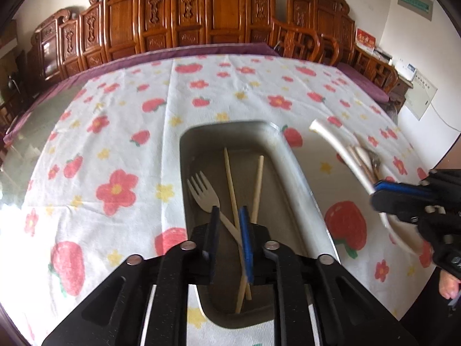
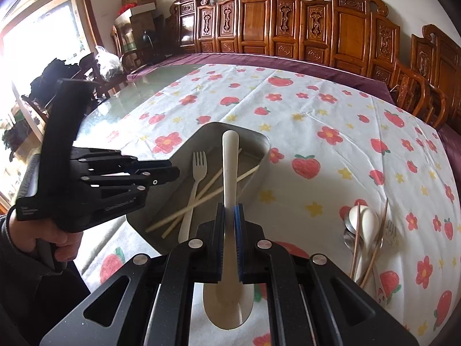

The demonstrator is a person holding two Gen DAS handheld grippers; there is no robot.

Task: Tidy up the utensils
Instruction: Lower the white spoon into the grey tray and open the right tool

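Note:
A metal tray (image 1: 302,178) sits on the flowered cloth and holds a pale fork (image 1: 201,190) and two chopsticks (image 1: 258,184), crossed. My left gripper (image 1: 229,212) hangs over the tray's near end with its jaws slightly apart. The chopsticks lie in the tray below it, and nothing is pressed between the pads. My right gripper (image 2: 229,216) is shut on the handle of a white spoon (image 2: 230,155), whose bowl faces the camera and whose handle points over the tray (image 2: 266,144). The left wrist view shows the right gripper (image 1: 377,193) and the spoon (image 1: 340,147) to the tray's right.
A pile of spoons, chopsticks and a fork (image 2: 366,230) lies on the cloth to the tray's right. The left gripper (image 2: 173,173), held by a hand, sits at the tray's left side. Carved wooden chairs (image 2: 345,28) line the far edge. Bare glass tabletop (image 2: 138,92) shows at the left.

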